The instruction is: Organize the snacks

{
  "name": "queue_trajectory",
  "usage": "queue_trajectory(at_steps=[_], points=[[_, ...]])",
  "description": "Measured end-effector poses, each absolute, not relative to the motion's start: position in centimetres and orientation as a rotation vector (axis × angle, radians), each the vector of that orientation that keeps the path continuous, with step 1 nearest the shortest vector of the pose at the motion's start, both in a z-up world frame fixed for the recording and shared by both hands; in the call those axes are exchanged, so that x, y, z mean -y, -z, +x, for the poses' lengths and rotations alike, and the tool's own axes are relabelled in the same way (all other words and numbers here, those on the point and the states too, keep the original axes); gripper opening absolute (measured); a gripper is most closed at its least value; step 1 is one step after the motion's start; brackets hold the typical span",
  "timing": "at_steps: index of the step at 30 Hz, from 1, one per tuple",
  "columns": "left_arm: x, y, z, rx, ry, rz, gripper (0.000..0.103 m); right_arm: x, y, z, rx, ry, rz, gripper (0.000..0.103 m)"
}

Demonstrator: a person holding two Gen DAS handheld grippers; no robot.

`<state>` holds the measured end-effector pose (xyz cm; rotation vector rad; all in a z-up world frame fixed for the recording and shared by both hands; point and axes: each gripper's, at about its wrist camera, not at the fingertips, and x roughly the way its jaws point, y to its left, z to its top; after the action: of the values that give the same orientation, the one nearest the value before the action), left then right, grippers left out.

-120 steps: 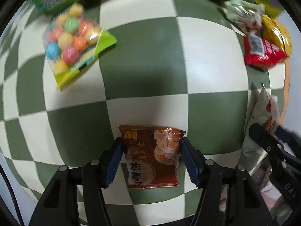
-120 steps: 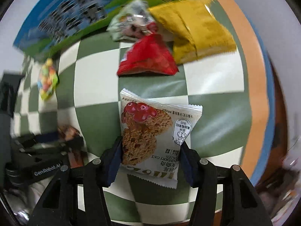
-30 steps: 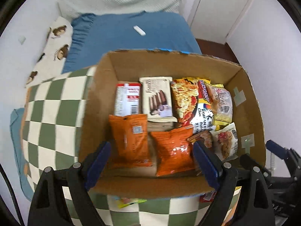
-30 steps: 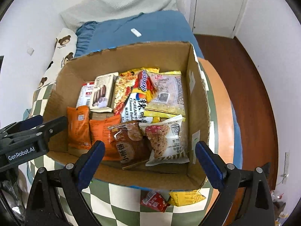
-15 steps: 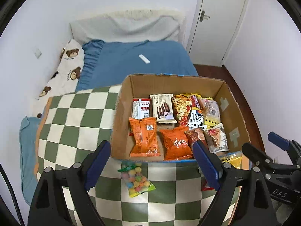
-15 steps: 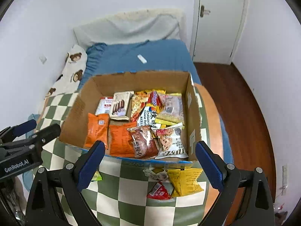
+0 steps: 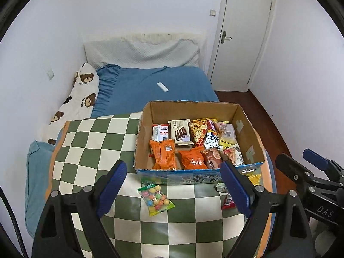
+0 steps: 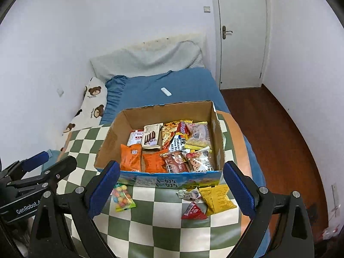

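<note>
— Grippers, what are they doing?
— My left gripper (image 7: pixel 173 188) and right gripper (image 8: pixel 171 189) both hang spread wide, holding nothing.
— And the snacks?
— Most fill the brown cardboard box (image 8: pixel 217 142) on the green-and-white checkered cloth (image 7: pixel 90 146). A clear bag of coloured candy balls (image 7: pixel 156 200), a yellow packet (image 8: pixel 216 197) and a red triangular packet (image 8: pixel 193 211) lie just before it.

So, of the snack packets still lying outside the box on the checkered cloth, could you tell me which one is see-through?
The bag of colourful candy balls, lying alone near the box's front left corner; the red, yellow and pale packets are opaque and clustered at the right.
</note>
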<state>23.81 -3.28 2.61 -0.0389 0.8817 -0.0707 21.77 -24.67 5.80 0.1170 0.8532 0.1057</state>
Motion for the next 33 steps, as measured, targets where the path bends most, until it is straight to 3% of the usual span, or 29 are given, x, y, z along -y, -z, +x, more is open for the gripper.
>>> queue_trajectory(at_steps=[5, 8, 16, 20, 29, 30, 33], points=[[2.7, -1.7, 23.6, -0.9, 0.051, -0.049, 0.089, 25.2, -5.1, 21.3, -0.869, -0.108, 0.141, 0.099], [2.0, 1.2, 23.4, -0.964, 0.023, -0.054, 0.089, 25.4, -1.8, 21.1, -0.947, -0.101, 0.141, 0.099], [0.3, 16.0, 21.8, -1.286, -0.074, -0.035, 0.089, 25.2, 17.2, 19.0, -1.36, -0.038, 0.102, 0.099], [-0.6, 20.9, 21.2, -1.42, -0.108, -0.073, 0.089, 24.7, 24.2, 18.5, -1.447, -0.022, 0.071, 0.103], [-1.3, 21.4, 22.8, -1.423, -0.136, -0.068, 0.089, 24.4, 26.1, 18.6, -1.469, -0.04, 0.025, 0.103], [-1.4, 21.2, 23.3, -1.427, -0.134, -0.091, 0.089, 24.5, 25.6, 18.7, -1.486, -0.06, 0.02, 0.102], [-1.5, 20.6, 24.8, -1.426, -0.128, -0.159, 0.089, 25.4, 22.0, 18.3, -1.41, -0.074, 0.056, 0.072]])
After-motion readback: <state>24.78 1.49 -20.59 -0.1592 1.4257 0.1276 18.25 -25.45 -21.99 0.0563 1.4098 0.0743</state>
